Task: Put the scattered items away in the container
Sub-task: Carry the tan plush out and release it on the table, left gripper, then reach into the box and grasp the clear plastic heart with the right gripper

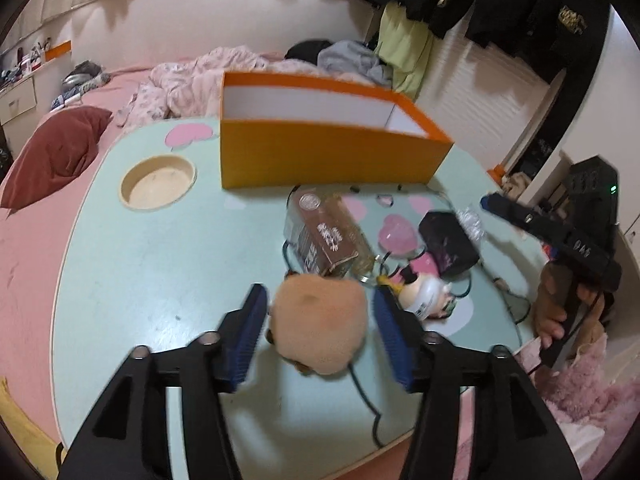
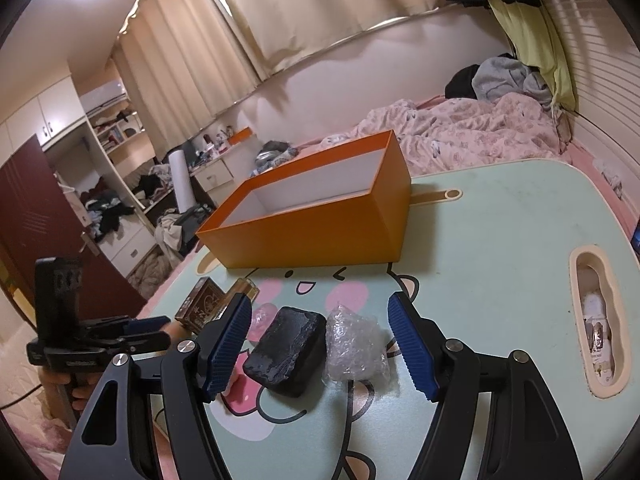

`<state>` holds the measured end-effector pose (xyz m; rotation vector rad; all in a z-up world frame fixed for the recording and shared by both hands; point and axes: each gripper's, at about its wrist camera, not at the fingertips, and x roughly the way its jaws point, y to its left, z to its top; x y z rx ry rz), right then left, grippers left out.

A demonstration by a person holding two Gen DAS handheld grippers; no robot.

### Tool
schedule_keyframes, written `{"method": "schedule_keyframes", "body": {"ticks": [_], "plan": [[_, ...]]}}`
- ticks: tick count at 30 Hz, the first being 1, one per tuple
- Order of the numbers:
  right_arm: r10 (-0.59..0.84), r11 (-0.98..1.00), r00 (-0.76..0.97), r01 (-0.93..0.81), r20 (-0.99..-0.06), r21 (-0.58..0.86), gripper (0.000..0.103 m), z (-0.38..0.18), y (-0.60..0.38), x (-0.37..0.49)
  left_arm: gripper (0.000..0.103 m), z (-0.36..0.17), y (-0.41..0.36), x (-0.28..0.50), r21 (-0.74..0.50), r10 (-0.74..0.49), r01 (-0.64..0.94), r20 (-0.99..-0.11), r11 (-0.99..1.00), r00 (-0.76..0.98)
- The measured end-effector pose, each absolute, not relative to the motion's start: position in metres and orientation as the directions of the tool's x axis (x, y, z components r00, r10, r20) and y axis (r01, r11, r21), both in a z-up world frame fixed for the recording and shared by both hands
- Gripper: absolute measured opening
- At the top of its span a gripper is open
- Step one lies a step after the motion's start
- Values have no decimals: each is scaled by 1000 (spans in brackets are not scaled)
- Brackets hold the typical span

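Note:
A tan plush toy sits between the blue pads of my left gripper, which is open with a small gap on each side. The orange box stands open-topped at the back of the mint table; its white inside shows nothing. My right gripper is open low above a black case and a wad of bubble wrap, touching neither. A brown carton with a glass bottle beside it lies in front of the box.
A pink piece, a small figure-shaped bottle and a black cable lie on the table. A round cup recess is at its left, a long slot at its right. Bedding and clothes surround it.

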<state>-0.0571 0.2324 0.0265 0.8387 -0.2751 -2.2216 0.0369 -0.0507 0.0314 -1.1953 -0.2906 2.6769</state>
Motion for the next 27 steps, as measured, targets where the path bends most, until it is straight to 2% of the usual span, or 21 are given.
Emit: {"method": "schedule_keyframes", "body": {"ticks": [3, 6, 9, 14, 22, 27], "plan": [[-705, -708, -517, 564, -487, 426, 71, 27, 233, -57, 62, 46, -58, 44, -293, 285, -117, -640, -949, -713], [-703, -709, -514, 563, -491, 425, 71, 26, 232, -57, 76, 60, -75, 50, -346, 290, -100, -558, -933, -777], [-702, -710, -515, 562, -493, 424, 71, 26, 231, -57, 78, 63, -91, 52, -371, 236, -37, -508, -928, -828], [-706, -706, -509, 564, -492, 429, 71, 26, 230, -58, 78, 45, -110, 46, -354, 118, 81, -507, -932, -854], [-720, -690, -468, 557, -512, 461, 71, 31, 223, -68, 78, 19, -126, 43, -414, 143, 89, -498, -906, -855], [-725, -677, -431, 586, -537, 444, 71, 82, 192, -84, 78, 20, -116, 44, -368, 123, 76, -489, -927, -864]]}}
